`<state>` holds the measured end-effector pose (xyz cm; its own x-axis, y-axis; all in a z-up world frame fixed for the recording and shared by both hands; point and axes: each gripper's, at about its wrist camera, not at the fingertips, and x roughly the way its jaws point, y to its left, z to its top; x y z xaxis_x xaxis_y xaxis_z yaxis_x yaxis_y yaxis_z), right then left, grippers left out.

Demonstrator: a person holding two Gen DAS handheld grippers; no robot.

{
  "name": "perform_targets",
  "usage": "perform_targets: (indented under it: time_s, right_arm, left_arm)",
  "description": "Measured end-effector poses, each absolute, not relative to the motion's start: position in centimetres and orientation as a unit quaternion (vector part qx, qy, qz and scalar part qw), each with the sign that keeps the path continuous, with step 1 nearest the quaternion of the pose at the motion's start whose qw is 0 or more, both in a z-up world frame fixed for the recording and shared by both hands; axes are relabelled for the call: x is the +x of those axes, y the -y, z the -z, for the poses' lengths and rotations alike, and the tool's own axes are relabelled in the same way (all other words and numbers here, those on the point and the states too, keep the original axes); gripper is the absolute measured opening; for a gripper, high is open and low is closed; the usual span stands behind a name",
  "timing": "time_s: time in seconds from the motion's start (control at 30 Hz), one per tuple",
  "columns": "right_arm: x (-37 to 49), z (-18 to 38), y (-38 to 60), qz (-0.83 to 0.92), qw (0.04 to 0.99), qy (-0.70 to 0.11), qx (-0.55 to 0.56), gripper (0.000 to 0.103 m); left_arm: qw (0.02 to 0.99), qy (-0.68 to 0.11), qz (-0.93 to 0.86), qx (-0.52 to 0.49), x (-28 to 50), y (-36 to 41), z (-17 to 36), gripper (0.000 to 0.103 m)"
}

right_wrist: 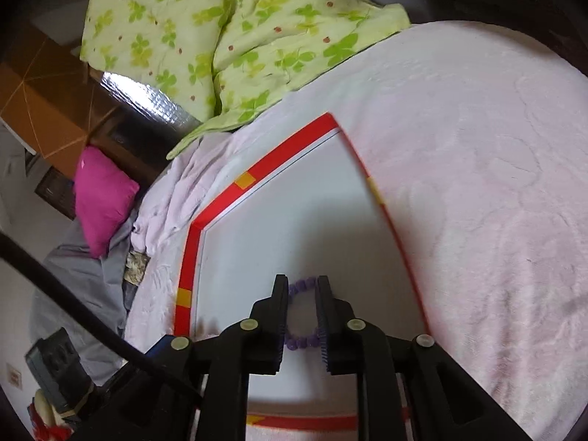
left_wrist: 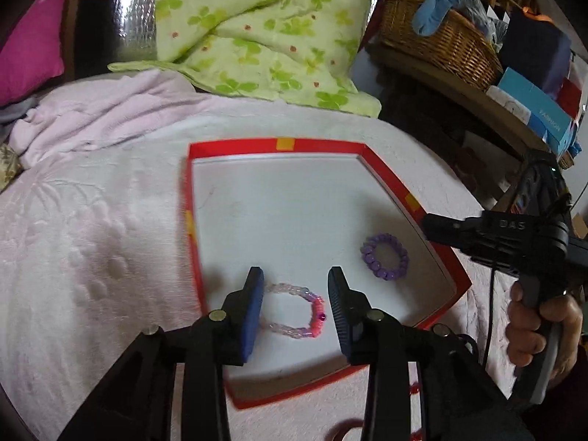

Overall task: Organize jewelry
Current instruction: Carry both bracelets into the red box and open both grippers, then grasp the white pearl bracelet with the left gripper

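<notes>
1. The left gripper [left_wrist: 296,286] is open over the tray [left_wrist: 279,145], one finger on each side of the pink bracelet [left_wrist: 294,310]
2. The right gripper [right_wrist: 301,294] is partly open around the purple bracelet [right_wrist: 302,341]
3. Both bracelets lie in the tray, on the bed [left_wrist: 92,239]
</notes>
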<state>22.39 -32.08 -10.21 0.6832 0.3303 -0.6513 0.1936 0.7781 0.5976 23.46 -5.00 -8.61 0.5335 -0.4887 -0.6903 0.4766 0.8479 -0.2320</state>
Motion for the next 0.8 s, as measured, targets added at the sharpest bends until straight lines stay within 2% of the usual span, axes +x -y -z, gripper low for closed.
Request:
perform_targets:
  time_s: [0.1, 0.27, 0.5, 0.8]
  right_arm:
    - [20.5, 8.6, 32.7, -0.048, 0.866, -0.381, 0.320, 0.018]
    - [16.4, 7.5, 34.3, -0.054, 0.865, -0.375, 0.329, 0.030]
    - [10.7, 7.7, 35.9, -0.054, 0.859, -0.379, 0.339, 0.030]
    - [6.9, 9.6, 34.7, -0.090, 0.835, -0.424, 0.339, 0.030]
  left_arm:
    - [0.882, -0.384, 0.272, 0.002, 22.0, 4.1, 7.9, 0.037]
    - [0.886, -0.378, 0.268, 0.016, 19.4, 2.8, 7.5, 0.037]
    - [0.887, -0.388, 0.249, 0.006, 15.5, 0.3, 8.1, 0.044]
    - [0.869, -0.436, 0.235, 0.000, 11.6, -2.5, 10.8, 0.045]
